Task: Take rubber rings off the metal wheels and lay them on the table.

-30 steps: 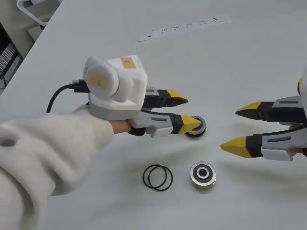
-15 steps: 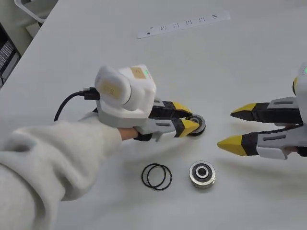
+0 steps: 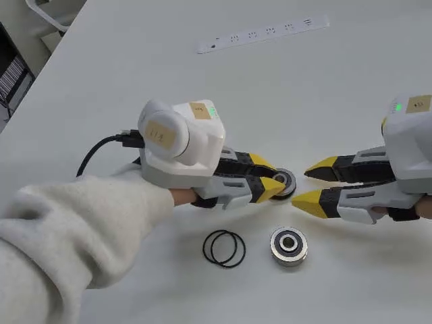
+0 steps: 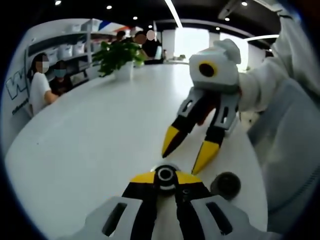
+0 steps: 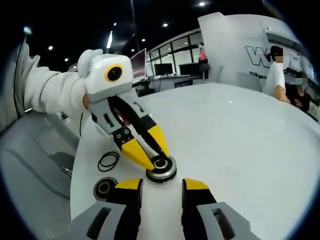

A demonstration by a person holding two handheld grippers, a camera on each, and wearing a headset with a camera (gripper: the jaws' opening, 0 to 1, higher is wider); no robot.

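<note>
Left tongs (image 3: pixel 273 174) clamp the wheel (image 3: pixel 285 181), pinning it on the bench (image 3: pixel 135 81); right tongs (image 3: pixel 302 185) sit half-open just beside, likely to de-ring it.

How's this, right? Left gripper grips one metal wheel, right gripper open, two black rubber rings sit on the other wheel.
Not on it: head view shows the two black rubber rings flat on the white table beside the other metal wheel, apart from it. Rest holds.

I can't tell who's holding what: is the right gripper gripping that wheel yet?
No, the right gripper has open fingers, just short of the wheel that the left gripper pinches.
</note>
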